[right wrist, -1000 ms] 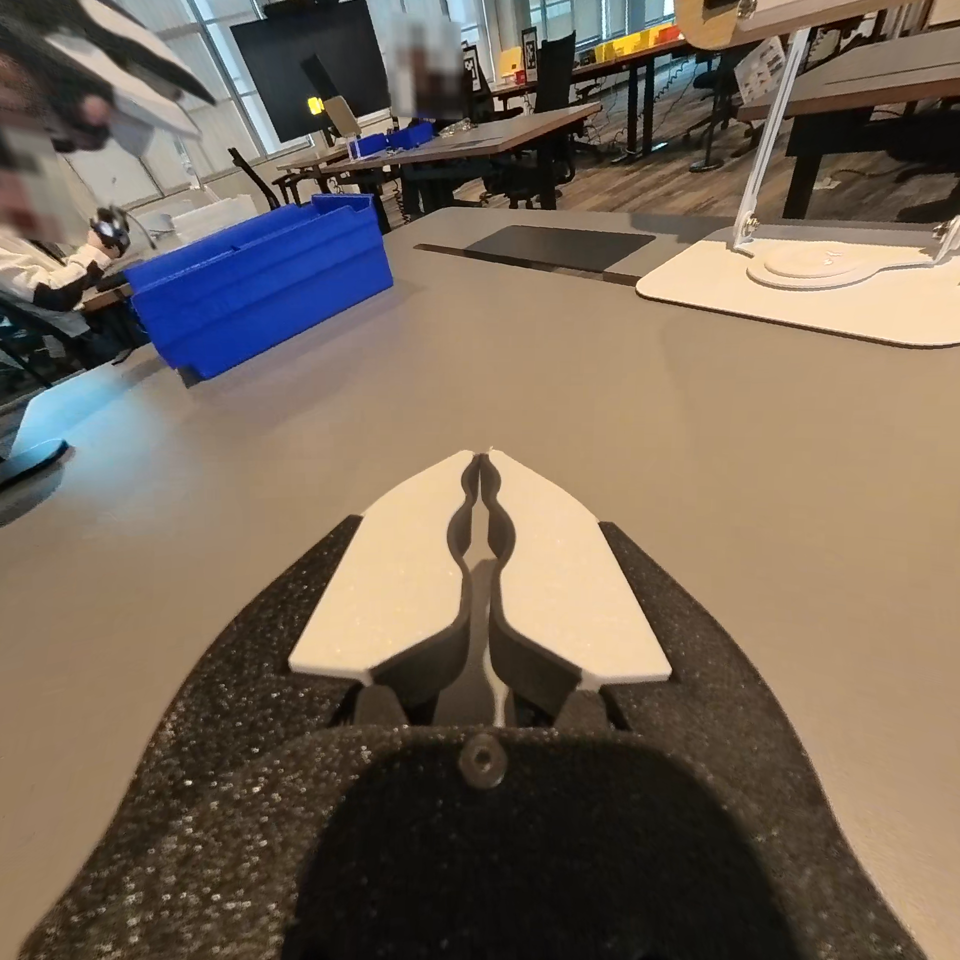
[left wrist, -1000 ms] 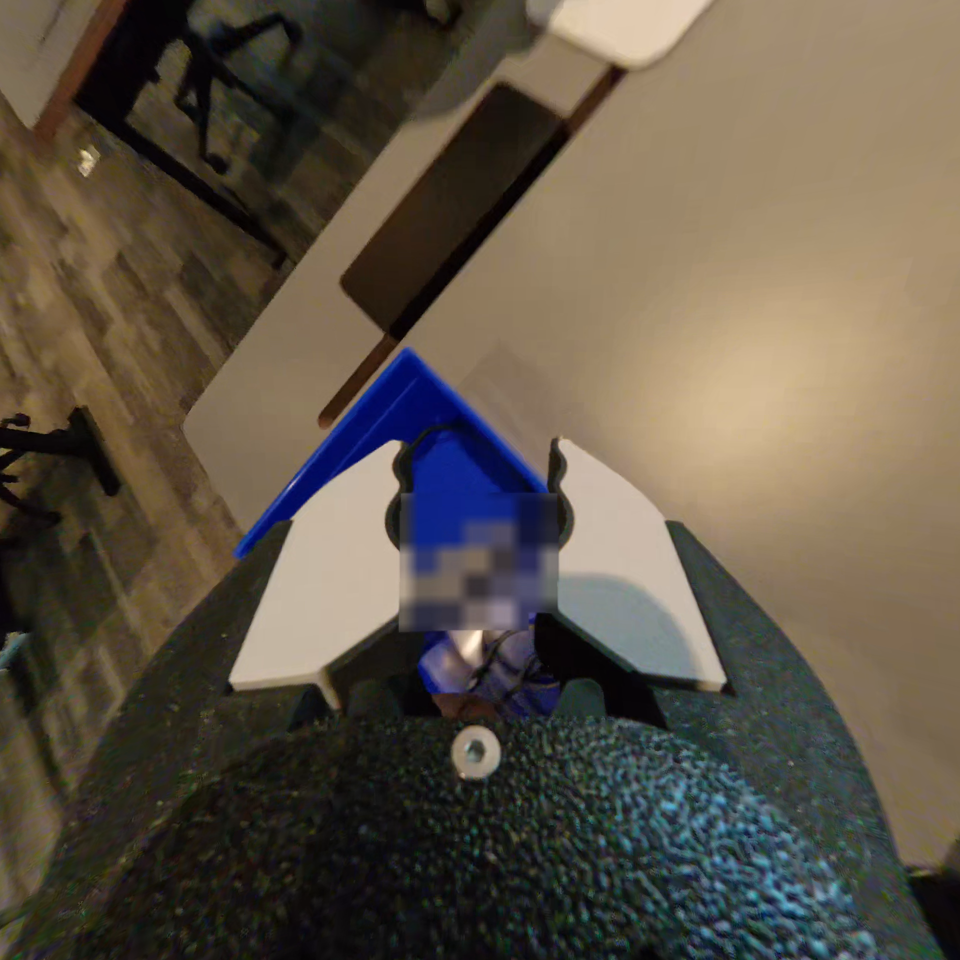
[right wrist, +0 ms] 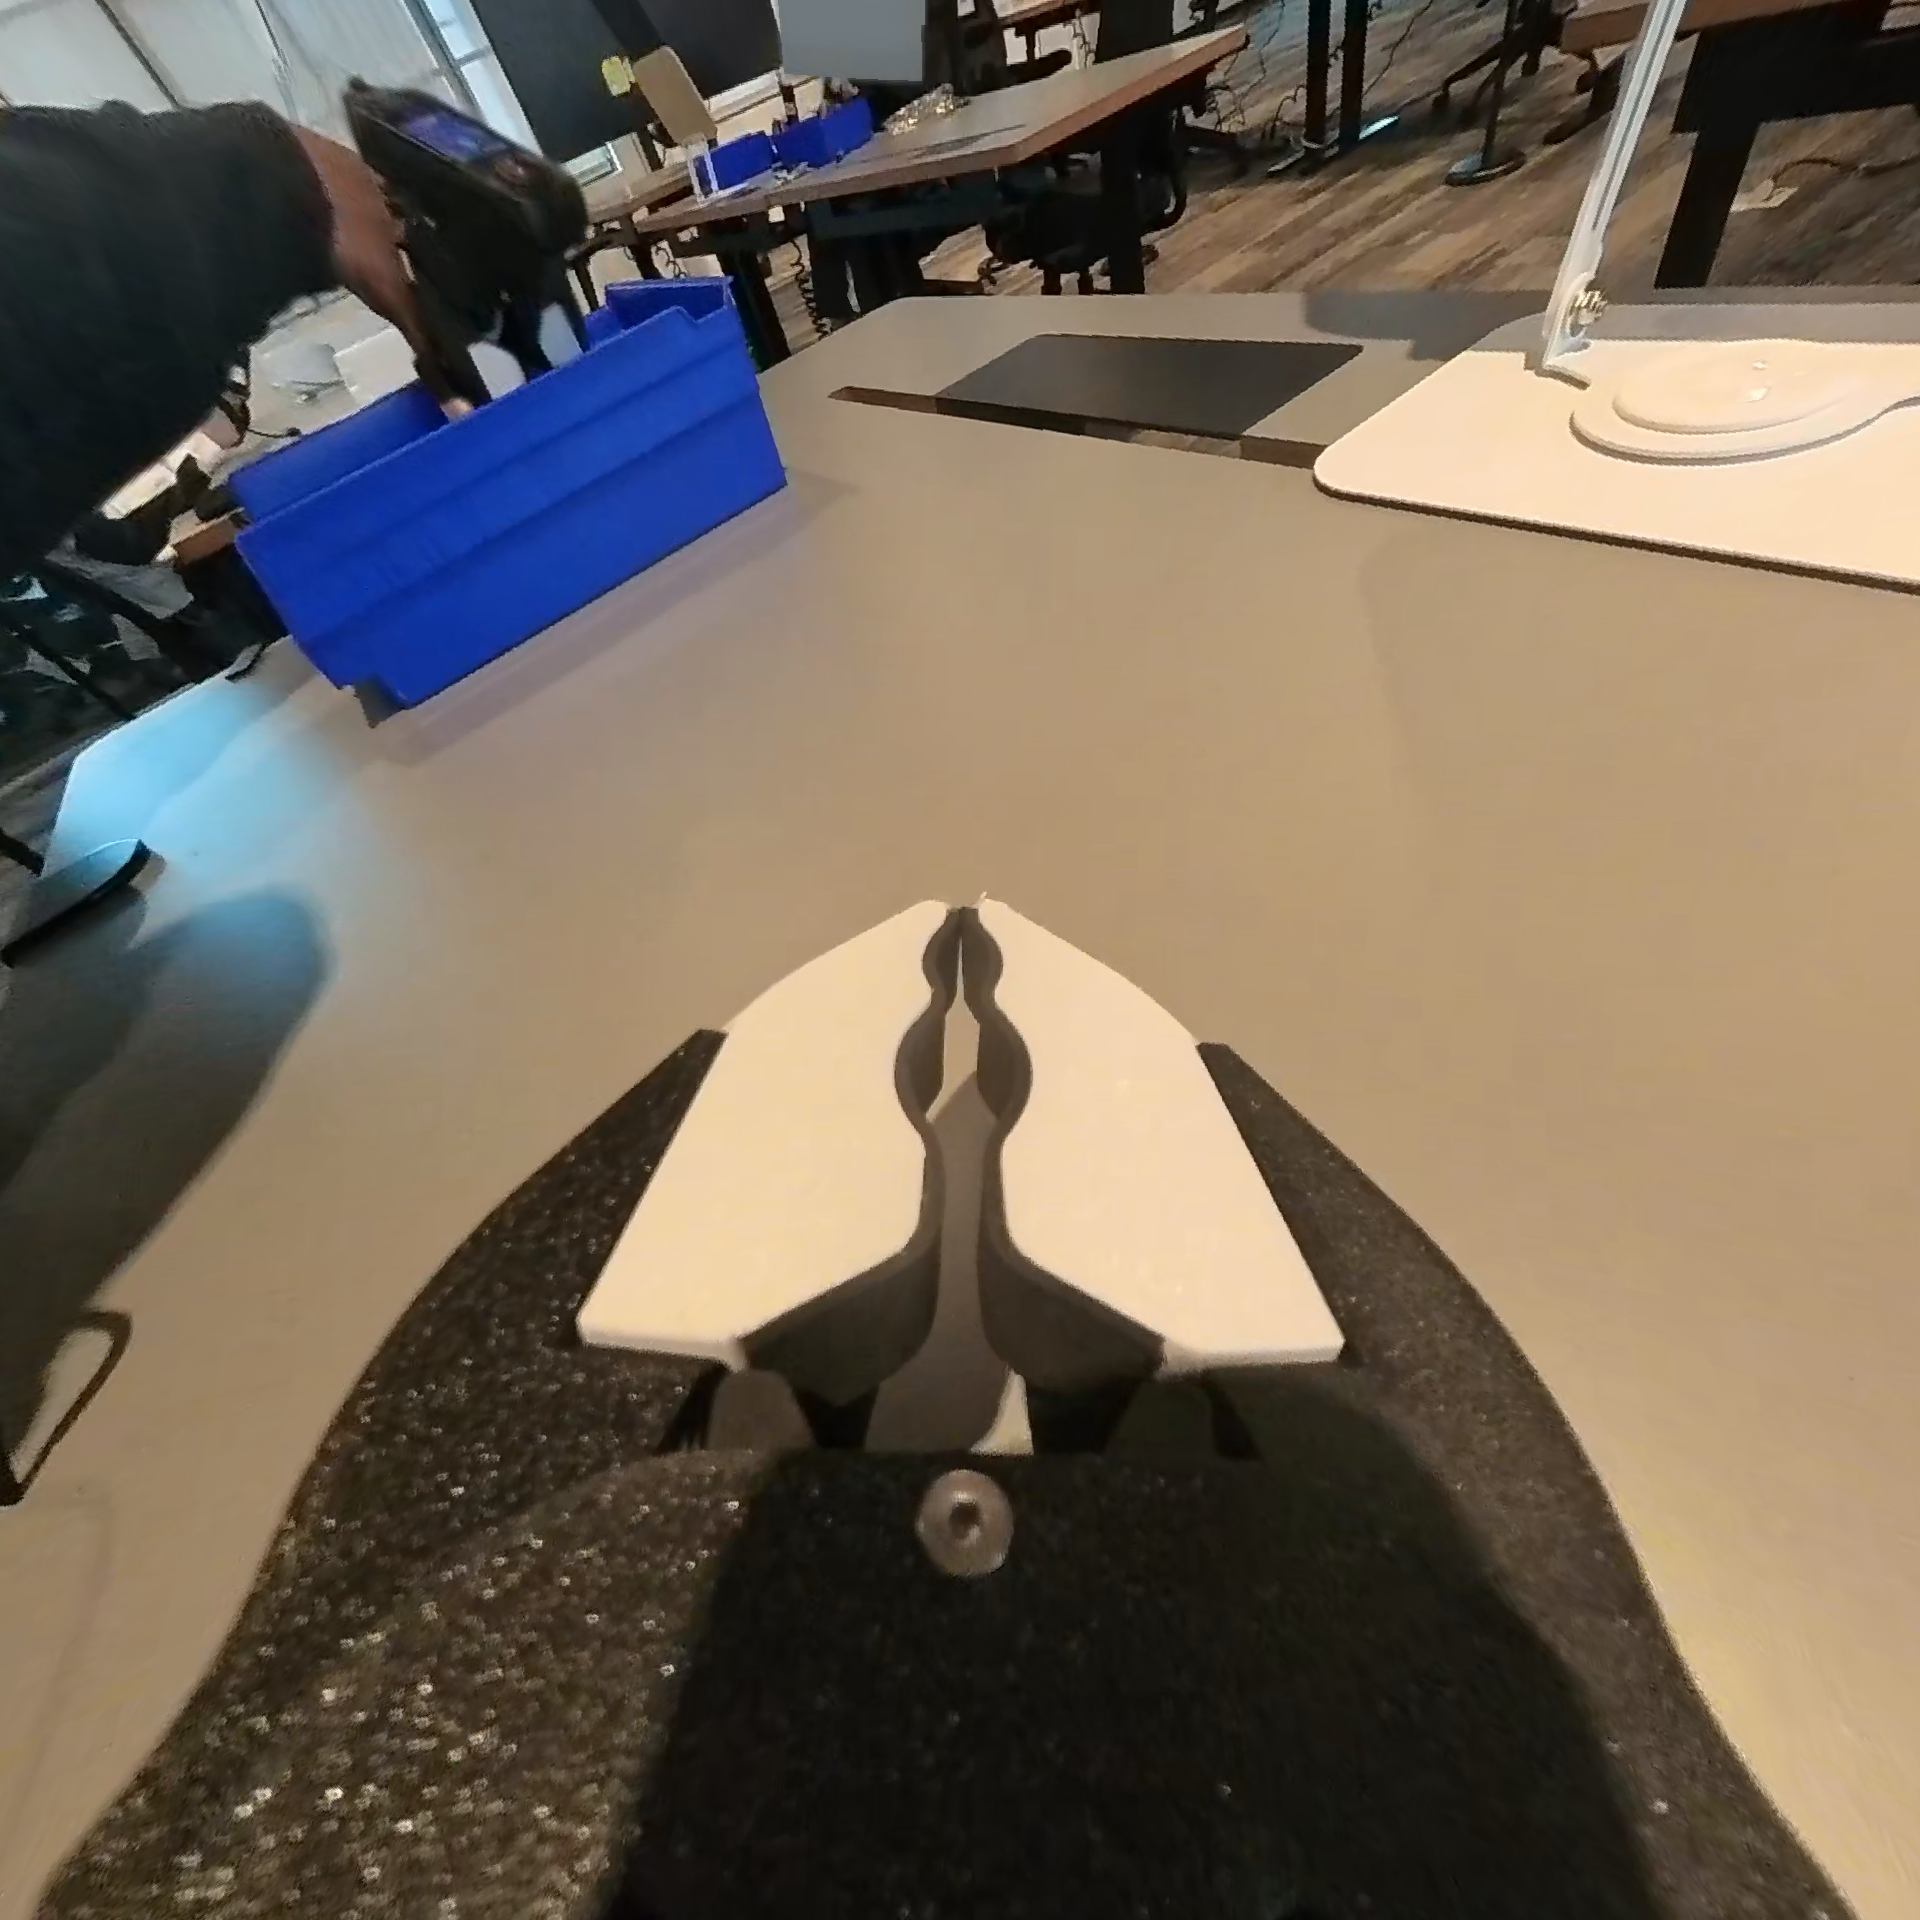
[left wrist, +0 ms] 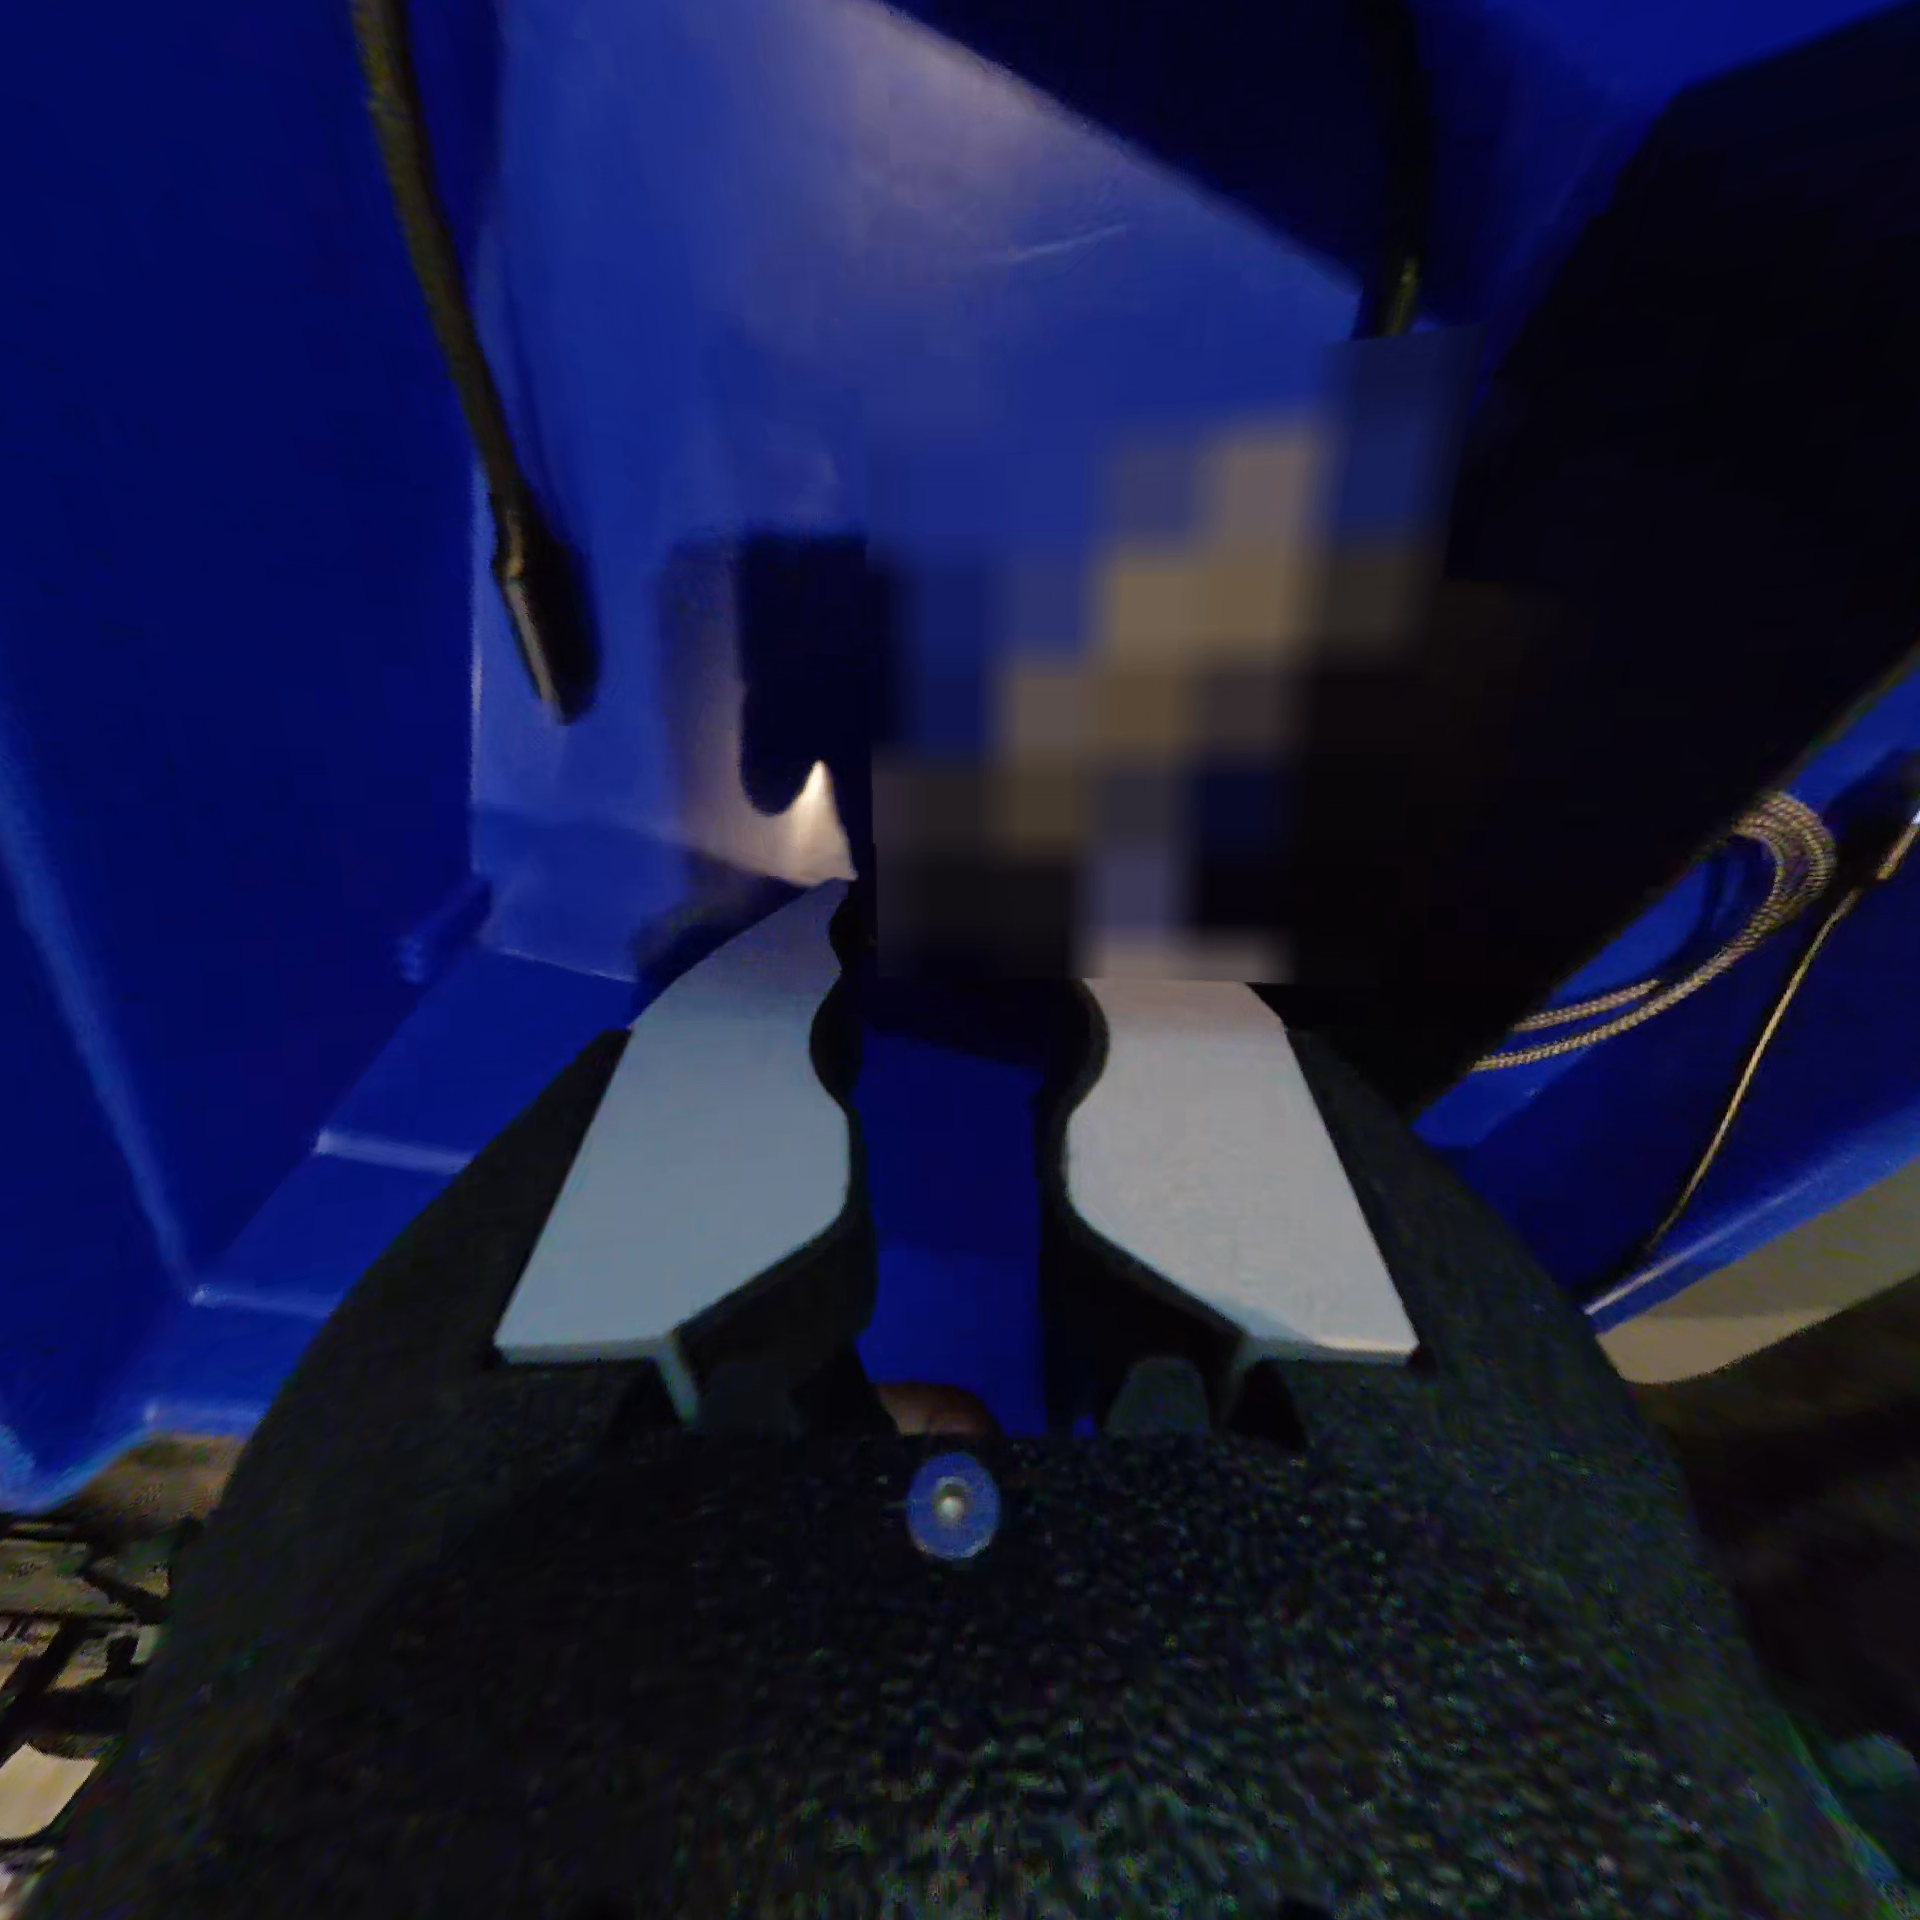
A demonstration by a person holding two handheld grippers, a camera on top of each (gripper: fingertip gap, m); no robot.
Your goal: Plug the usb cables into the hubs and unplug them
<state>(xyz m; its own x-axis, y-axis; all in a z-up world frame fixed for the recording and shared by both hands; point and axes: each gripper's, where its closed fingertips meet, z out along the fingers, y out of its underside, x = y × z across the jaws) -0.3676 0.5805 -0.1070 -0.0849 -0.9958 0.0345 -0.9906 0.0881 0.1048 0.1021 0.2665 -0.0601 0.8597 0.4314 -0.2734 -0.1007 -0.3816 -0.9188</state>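
Inside the blue bin [right wrist: 499,499], walls are crowding the left gripper [left wrist: 961,997] alongside a hanging braided cable [left wrist: 457,343], while beside the bin the grey worktop [right wrist: 1039,675] is lying open around the right gripper [right wrist: 961,914].

1. An open-plan office or lab workspace: ahead of the right gripper [right wrist: 961,914], past the grey table [right wrist: 1039,675], stand rows of long wood-topped desks [right wrist: 1039,99] on dark legs.
2. Office chairs [right wrist: 1049,197] sit at those desks on a wood-plank floor [right wrist: 1351,239].
3. A large dark screen [right wrist: 634,52] stands far ahead to the left.
4. Blue plastic storage bins [right wrist: 520,520] sit ahead-left on the table, with more on the far desks.
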